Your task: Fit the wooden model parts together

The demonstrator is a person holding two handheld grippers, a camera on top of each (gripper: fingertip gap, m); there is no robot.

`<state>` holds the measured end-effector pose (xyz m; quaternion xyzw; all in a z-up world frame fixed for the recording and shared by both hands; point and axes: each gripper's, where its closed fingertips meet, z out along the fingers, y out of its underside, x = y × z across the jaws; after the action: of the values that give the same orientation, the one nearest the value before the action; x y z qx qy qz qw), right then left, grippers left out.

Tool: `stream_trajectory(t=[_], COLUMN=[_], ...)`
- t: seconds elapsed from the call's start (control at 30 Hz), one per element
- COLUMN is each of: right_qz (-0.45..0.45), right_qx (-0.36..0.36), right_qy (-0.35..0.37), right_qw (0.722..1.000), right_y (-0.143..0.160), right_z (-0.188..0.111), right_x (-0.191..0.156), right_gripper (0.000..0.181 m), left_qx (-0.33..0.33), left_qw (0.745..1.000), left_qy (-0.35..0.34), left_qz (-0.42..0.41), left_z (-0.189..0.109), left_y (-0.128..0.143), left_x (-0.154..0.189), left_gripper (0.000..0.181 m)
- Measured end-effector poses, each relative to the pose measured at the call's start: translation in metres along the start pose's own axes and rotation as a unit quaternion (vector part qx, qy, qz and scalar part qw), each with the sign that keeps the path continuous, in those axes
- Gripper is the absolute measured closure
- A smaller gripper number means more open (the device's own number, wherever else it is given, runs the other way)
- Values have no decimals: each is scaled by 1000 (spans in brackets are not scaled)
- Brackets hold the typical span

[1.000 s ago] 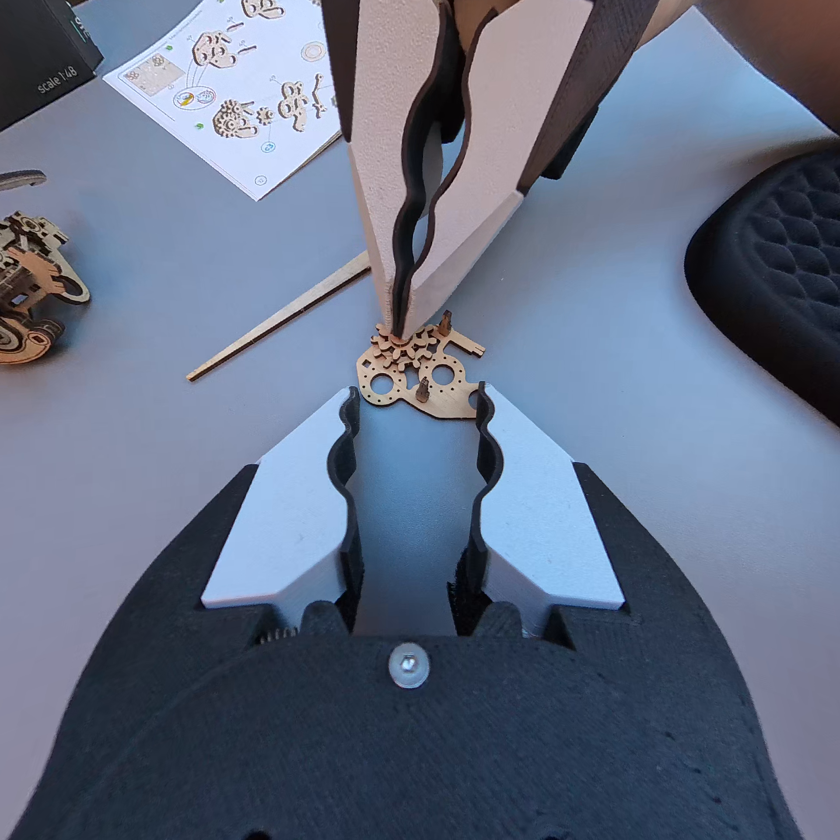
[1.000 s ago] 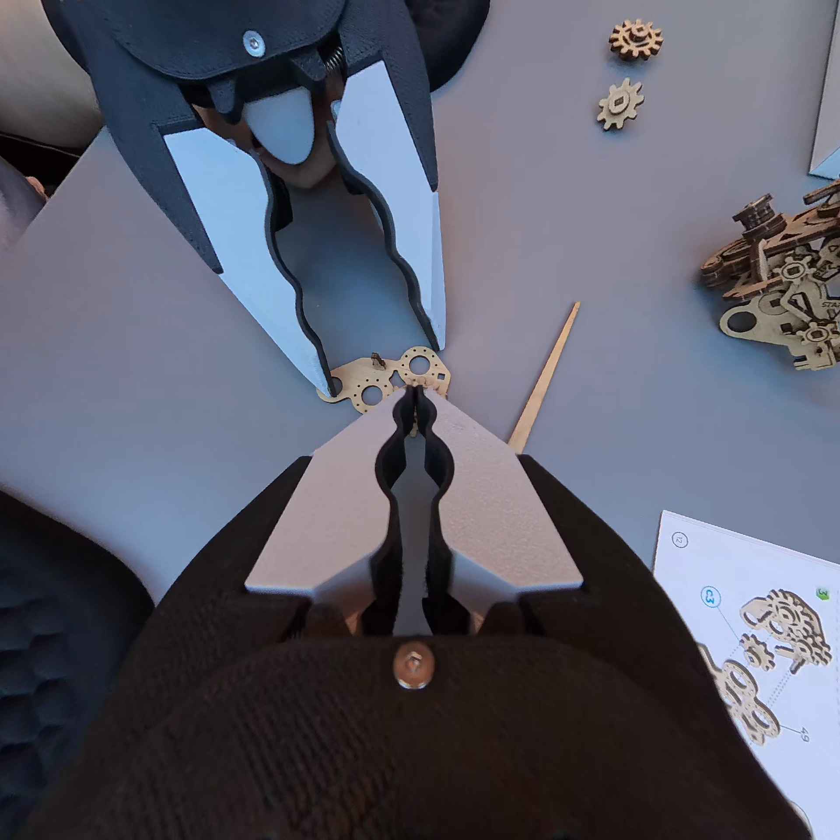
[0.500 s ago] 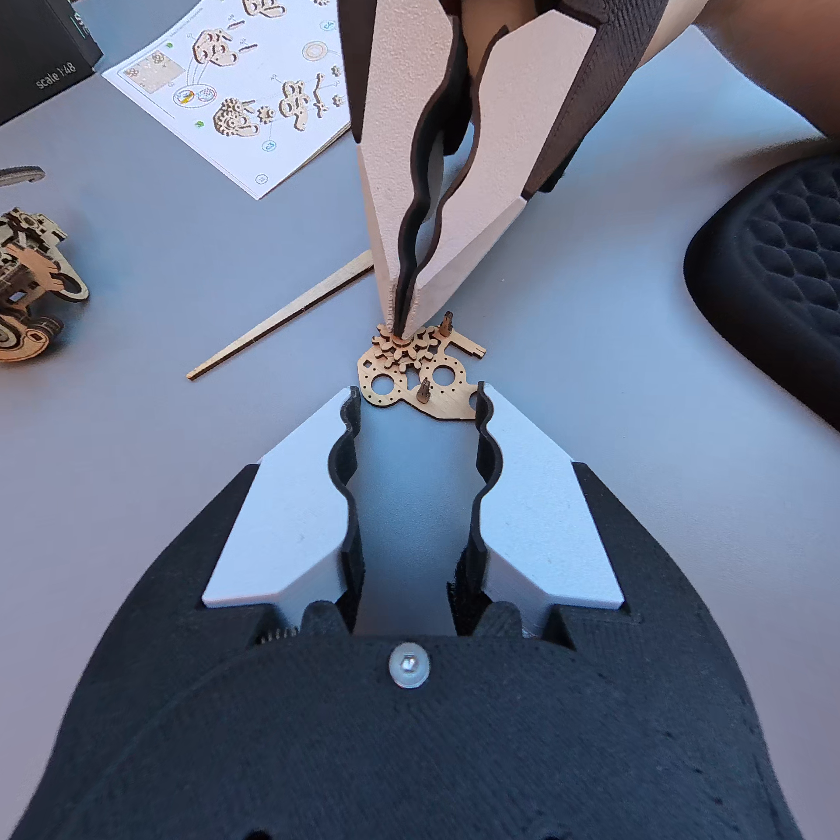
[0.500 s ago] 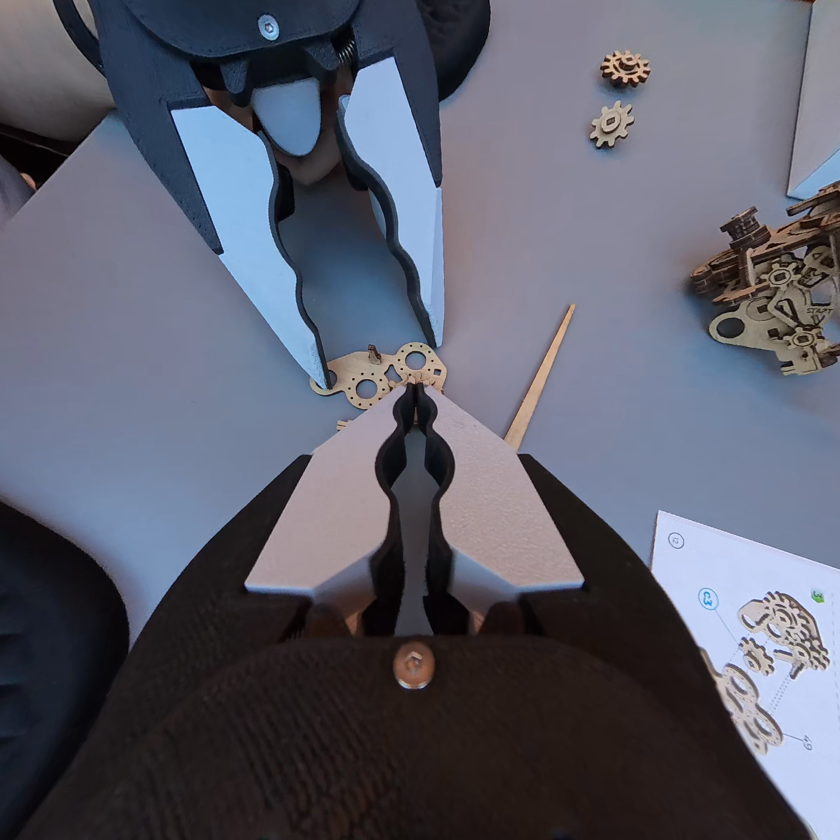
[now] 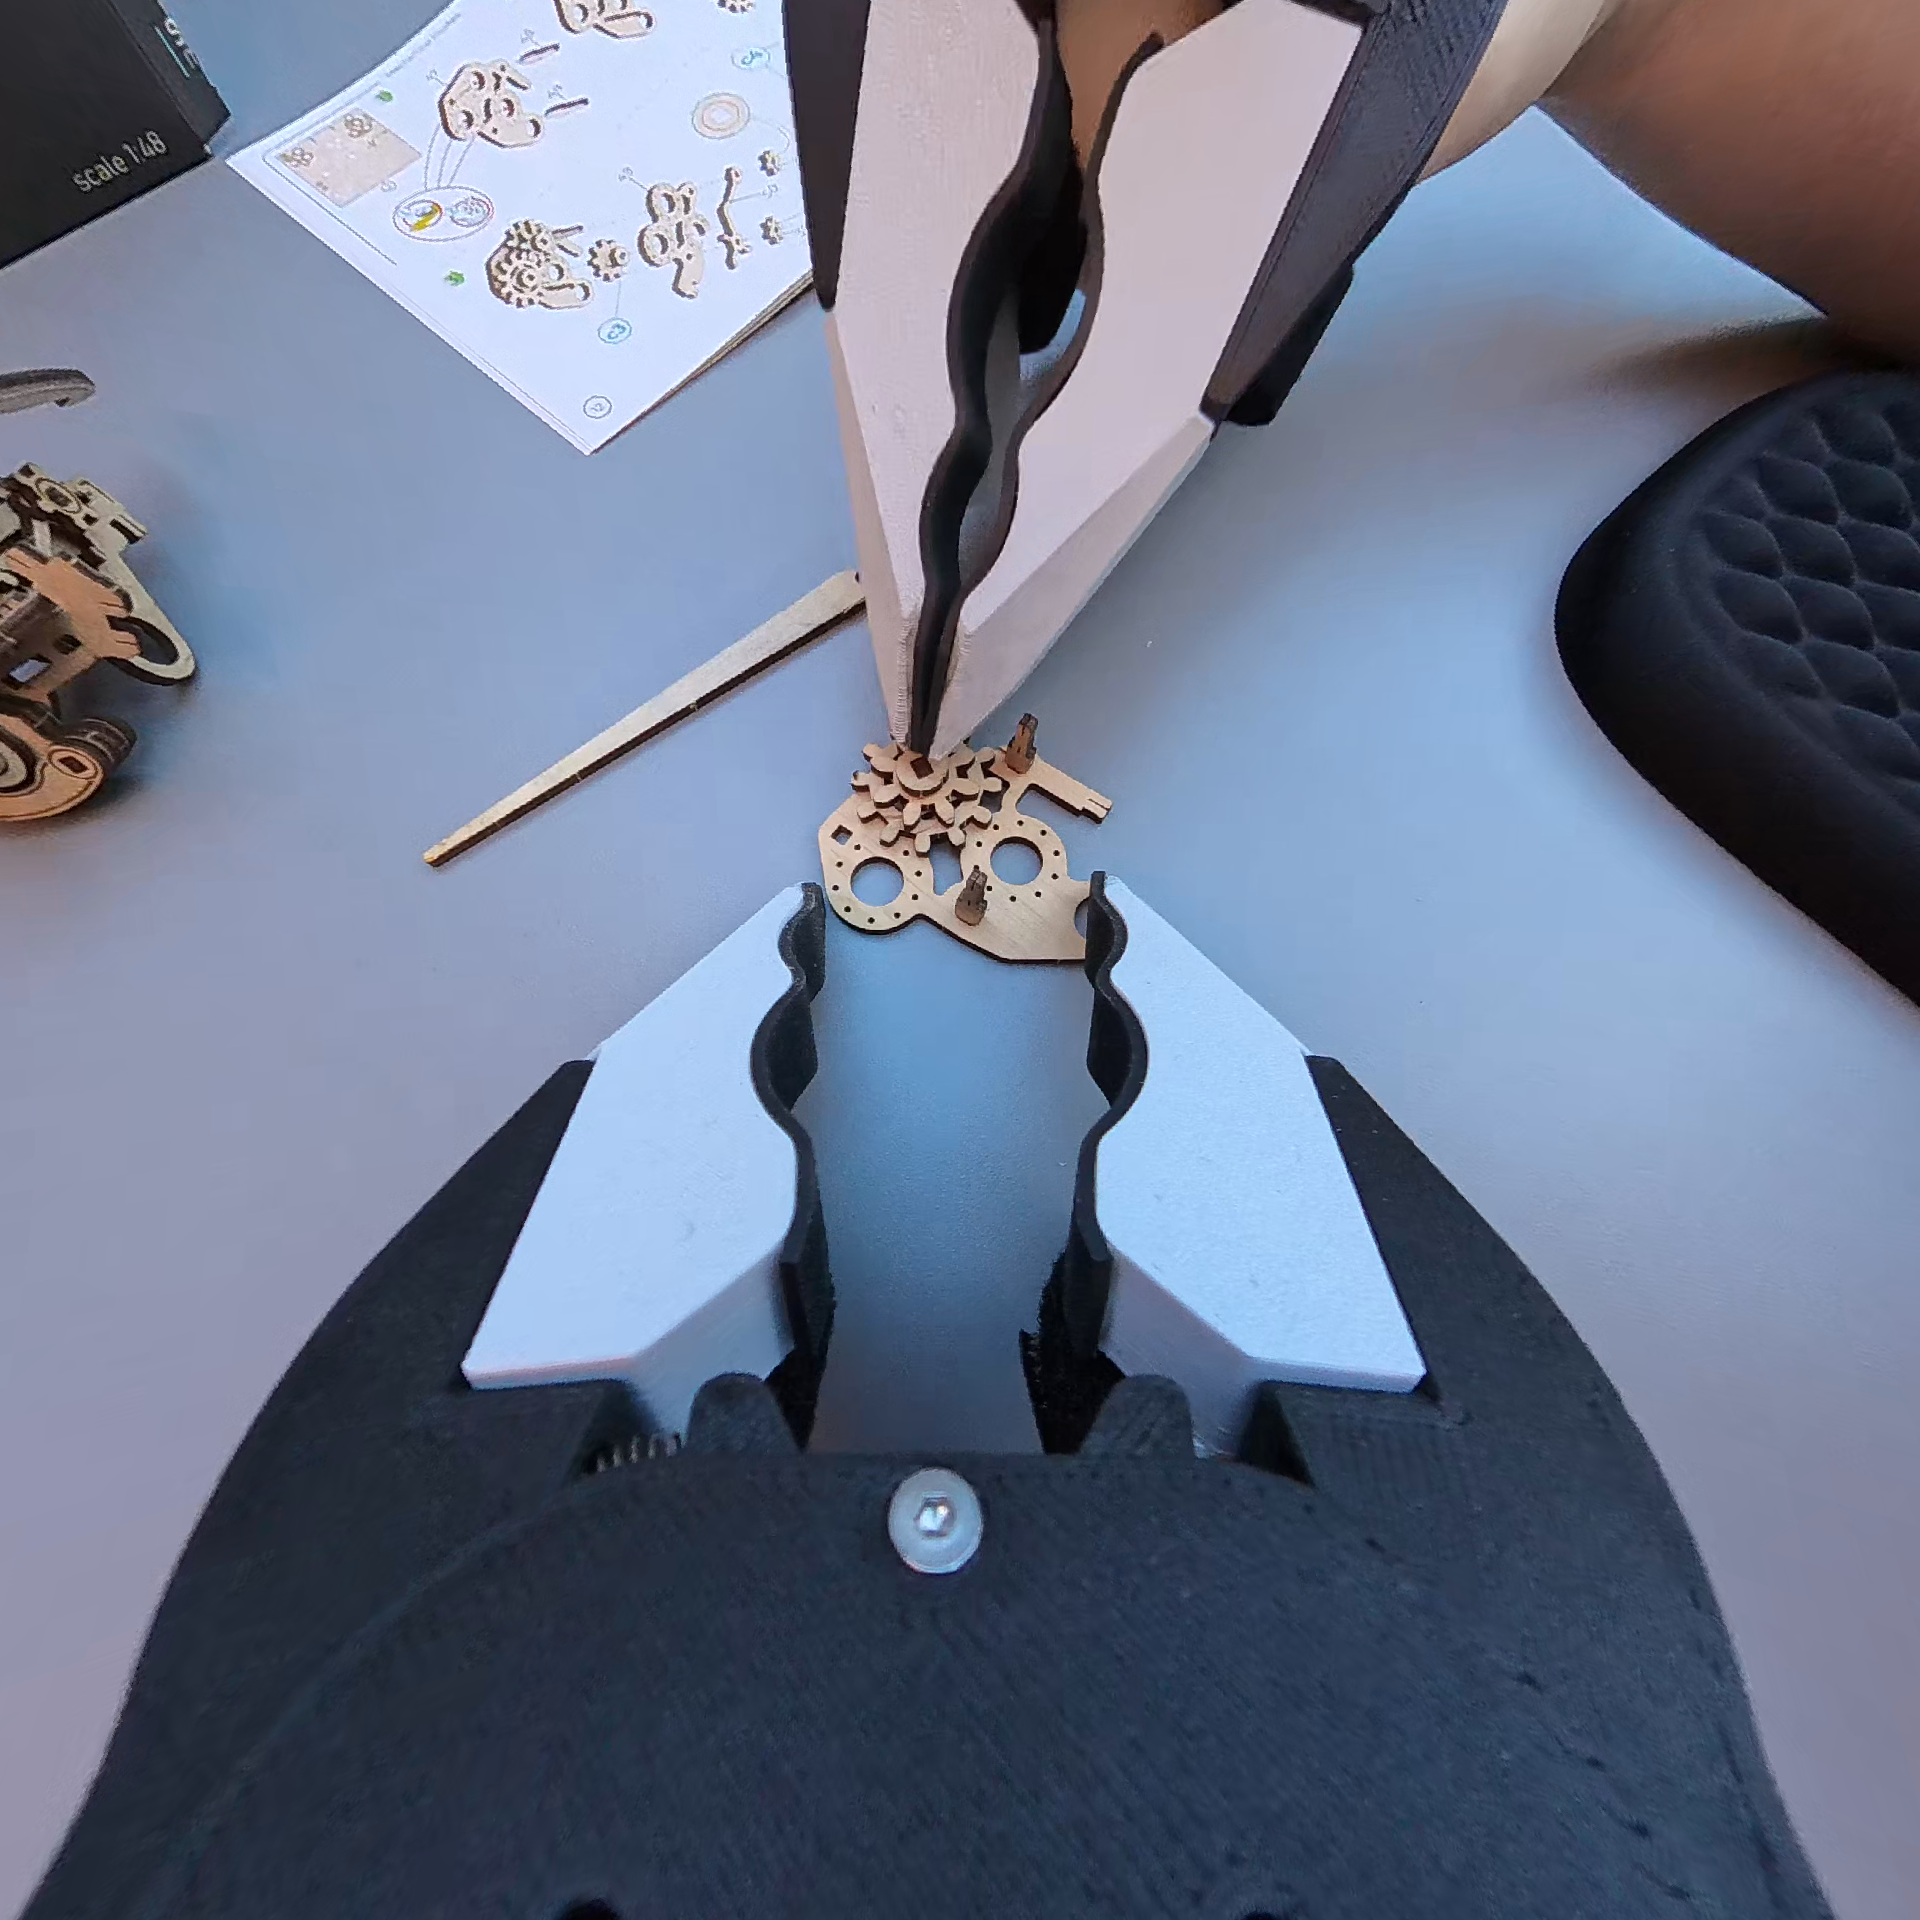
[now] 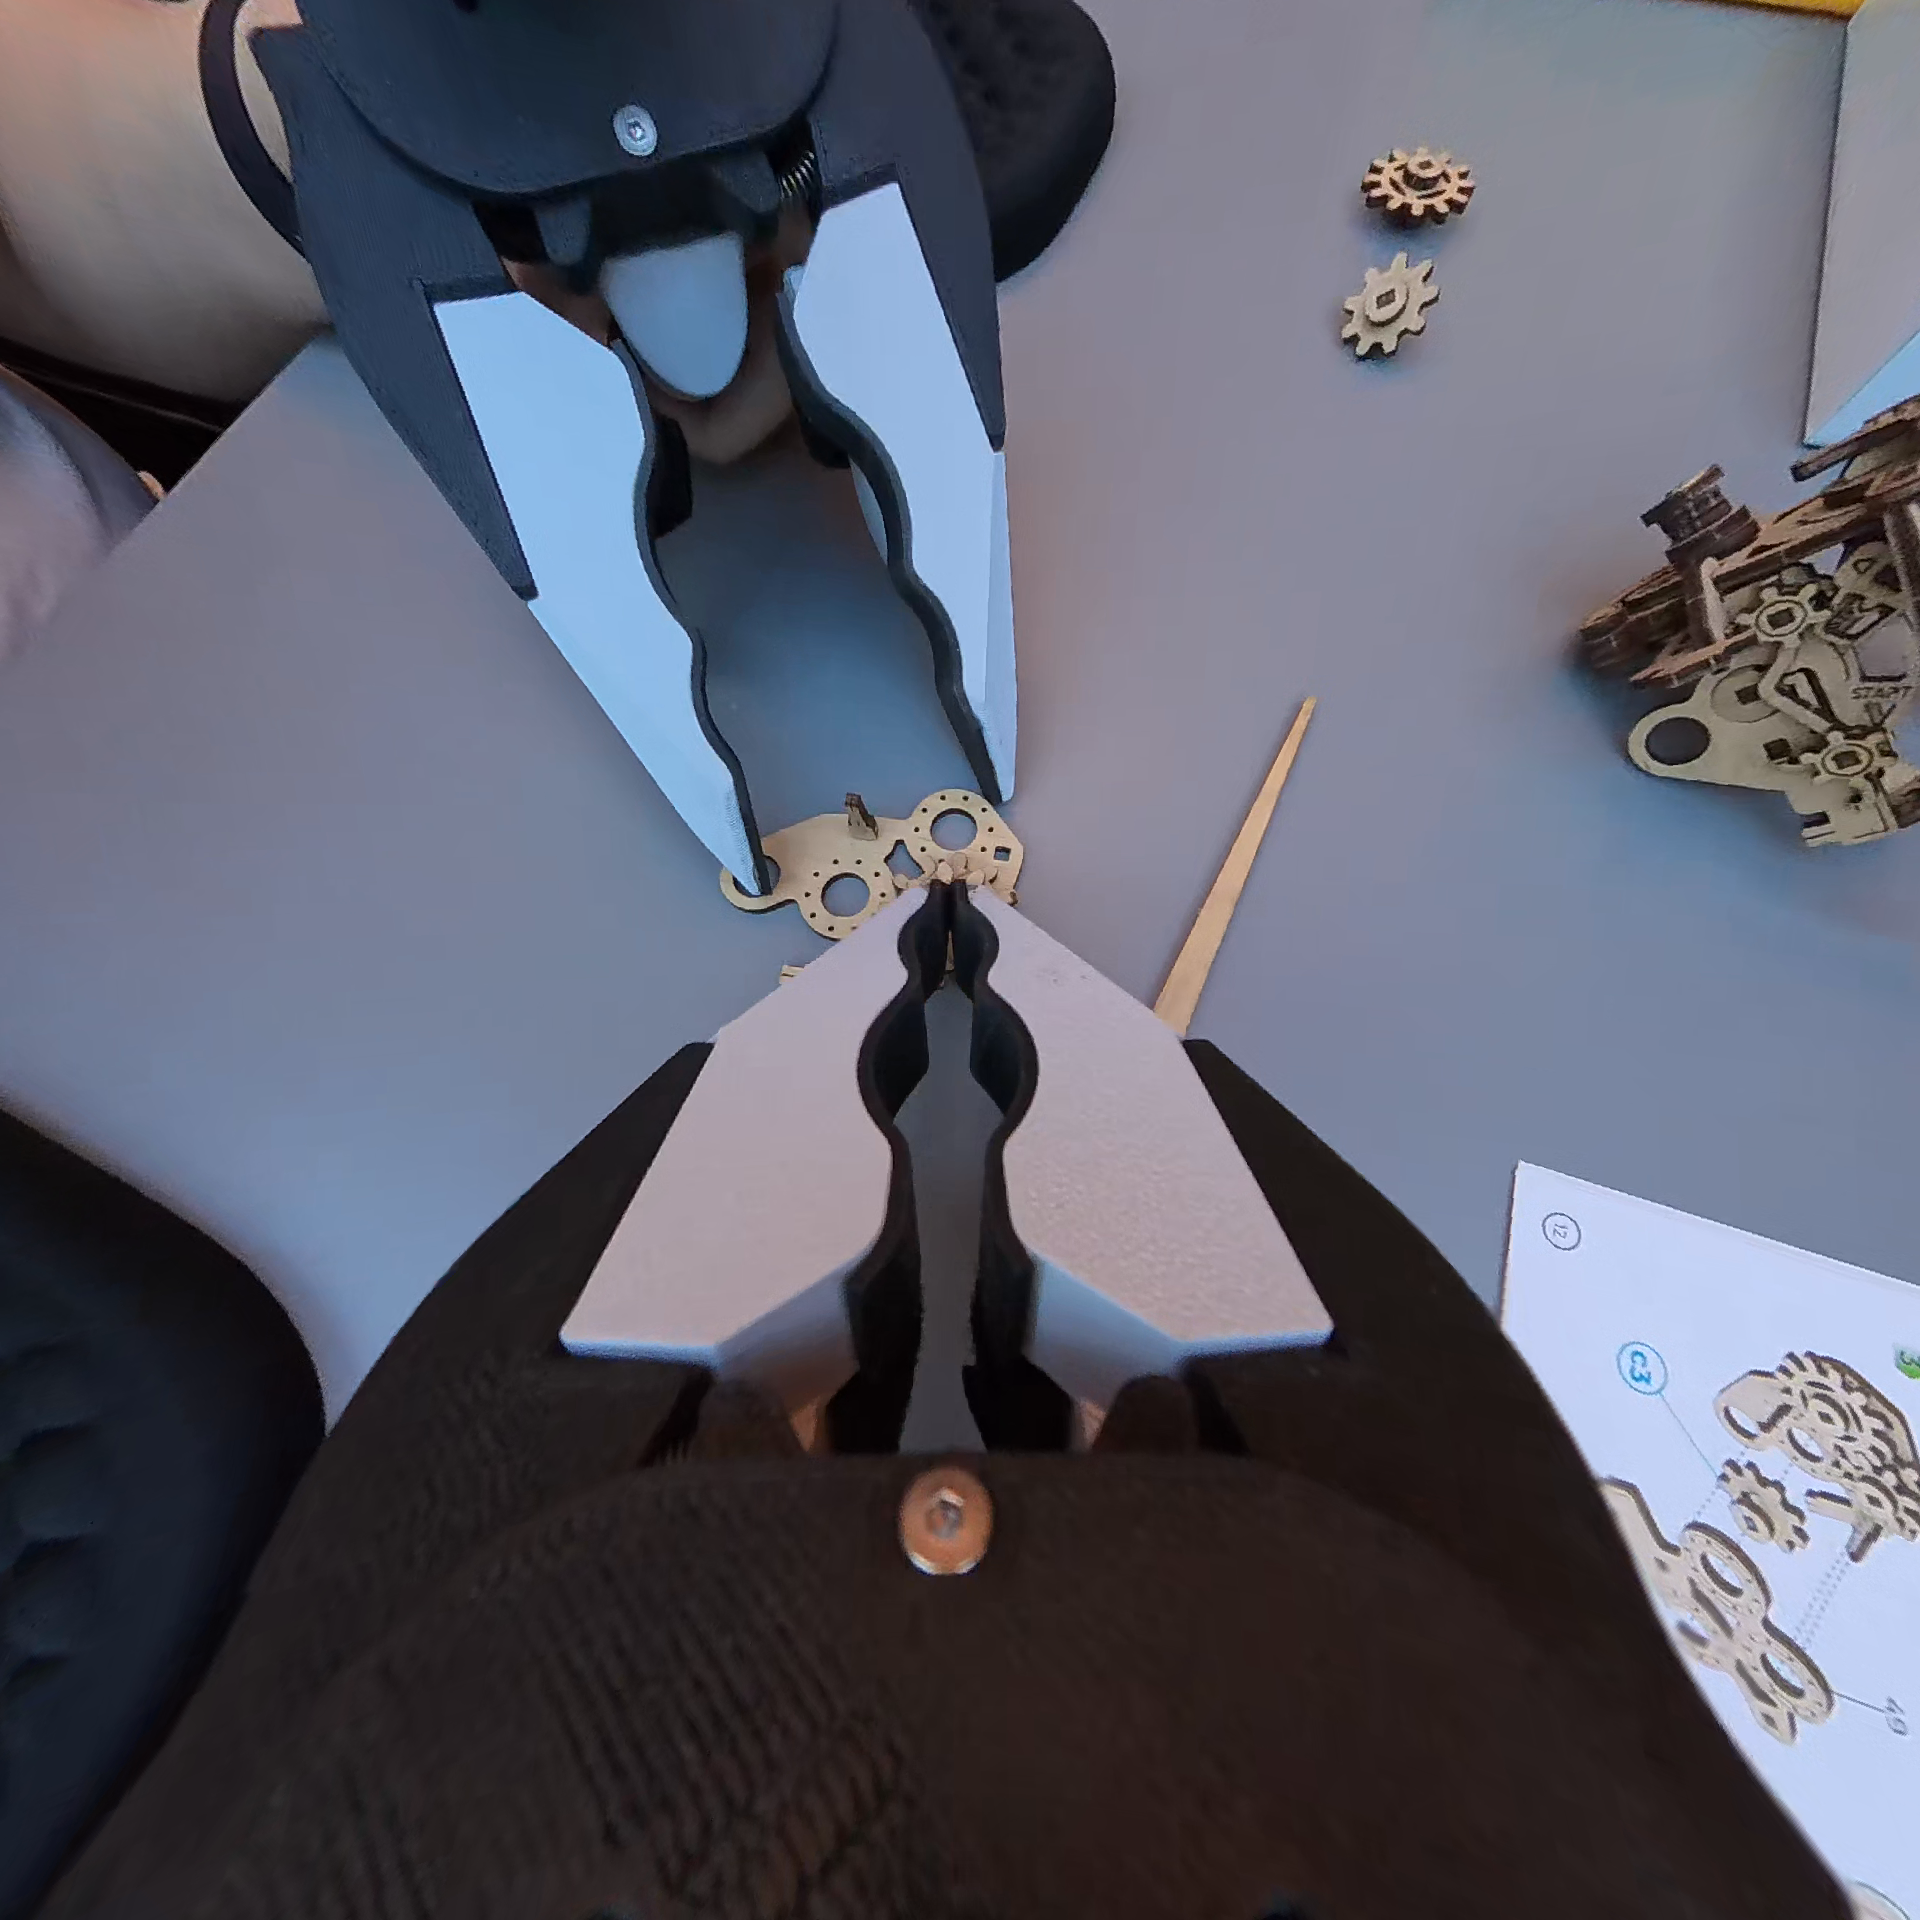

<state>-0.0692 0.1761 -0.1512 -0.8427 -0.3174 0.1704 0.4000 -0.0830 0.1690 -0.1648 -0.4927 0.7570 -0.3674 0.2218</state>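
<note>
A flat wooden plate (image 5: 1023, 920) with round holes and two upright pegs lies on the grey table. Small wooden gears (image 5: 914, 795) sit on its far end. My left gripper (image 5: 951, 909) is open, its fingertips (image 5: 1103, 902) bracketing the plate's near edge and touching it. My right gripper (image 5: 923, 740) comes down from above, shut, its tips resting on a gear. In the right wrist view the right gripper (image 6: 943, 896) hides the gears, with the plate (image 6: 831, 883) just beyond. The left gripper (image 6: 873, 836) stands open over the plate.
A thin wooden stick (image 5: 644, 727) lies left of the plate. An instruction sheet (image 5: 540, 208) and a black box (image 5: 94, 114) are at the far left. A partly built wooden model (image 6: 1787, 665) and two loose gears (image 6: 1387, 307) lie apart. A black mesh pad (image 5: 1766, 644) is on the right. The grippers are tip to tip, or close to it.
Almost nothing. My right gripper has tilted slightly while its tips stay on the gear. The left gripper and the plate have not moved.
</note>
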Motion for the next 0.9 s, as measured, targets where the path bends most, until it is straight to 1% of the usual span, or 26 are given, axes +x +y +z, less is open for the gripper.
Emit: stream_trajectory(t=[0.13,0.23,0.27,0.37,0.43,0.5,0.63,0.7,0.73,0.83,0.9], right_qz=[6,-12,-5,1,-5,4,-5,4,4,-3,-8], right_qx=[-4,6,-5,-7,19,-3,24,-7,11,34,24], right_qy=[-8,6,4,-1,-9,-7,-3,0,-1,-2,1], right_qw=[1000,1000,1000,1000,1000,1000,1000,1000,1000,999,1000], right_y=[1,-4,-1,1,-7,0,-11,1,-4,-14,-12], right_z=[4,1,3,2,1,5,-1,2,1,-3,-1], right_x=[-2,-1,-1,-1,-6,-4,-5,-1,-2,-4,-4], right_gripper=[181,181,181,181,181,181,181,181,181,181,181], left_qx=[0,0,0,-1,-1,-1,-1,-1,-1,-1,-1], left_qw=[1000,1000,1000,1000,1000,1000,1000,1000,1000,1000,1000], left_qy=[0,-1,-1,-2,-2,-3,-4,-4,-3,-4,-4], left_qz=[0,0,1,2,1,2,3,4,3,4,5], left_z=[0,0,0,0,0,0,0,0,0,0,0], left_y=[0,0,0,0,0,0,0,0,0,0,0], left_x=[0,0,0,0,0,0,0,0,0,0,0], left_gripper=[132,132,132,132,133,133,133,133,133,133,133])
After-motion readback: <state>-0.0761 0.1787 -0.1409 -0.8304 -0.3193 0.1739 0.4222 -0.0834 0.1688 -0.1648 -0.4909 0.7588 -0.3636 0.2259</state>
